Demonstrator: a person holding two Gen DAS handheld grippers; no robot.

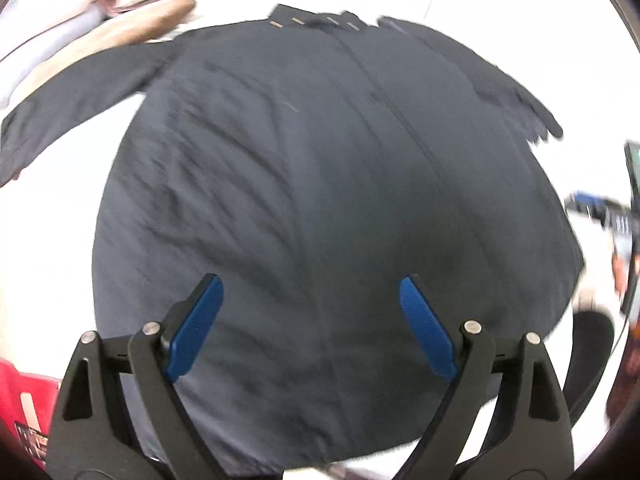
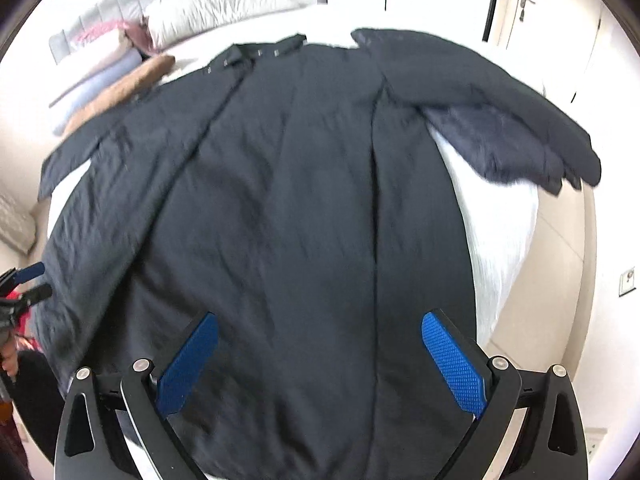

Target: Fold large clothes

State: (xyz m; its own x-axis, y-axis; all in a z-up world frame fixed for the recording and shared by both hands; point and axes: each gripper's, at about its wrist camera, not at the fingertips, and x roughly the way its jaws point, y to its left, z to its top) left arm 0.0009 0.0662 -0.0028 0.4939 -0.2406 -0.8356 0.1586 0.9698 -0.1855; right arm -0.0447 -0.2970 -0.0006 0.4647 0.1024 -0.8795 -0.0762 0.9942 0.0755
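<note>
A large dark navy coat (image 1: pixel 320 184) lies spread flat on a white bed (image 1: pixel 48 248), collar at the far end, both sleeves out to the sides. It also fills the right wrist view (image 2: pixel 280 220), with its right sleeve (image 2: pixel 520 120) reaching the bed's edge. My left gripper (image 1: pixel 310 286) is open and empty, above the coat's lower part. My right gripper (image 2: pixel 320 322) is open and empty, above the coat's hem area. The right gripper shows at the right edge of the left wrist view (image 1: pixel 600 210); the left gripper shows at the left edge of the right wrist view (image 2: pixel 24 280).
Folded clothes and pillows (image 2: pixel 120 60) are stacked at the head of the bed, with a tan item (image 1: pixel 140 28) beside the coat's left sleeve. A red object (image 1: pixel 24 392) lies at the near left. Floor and a door (image 2: pixel 560 20) are on the right.
</note>
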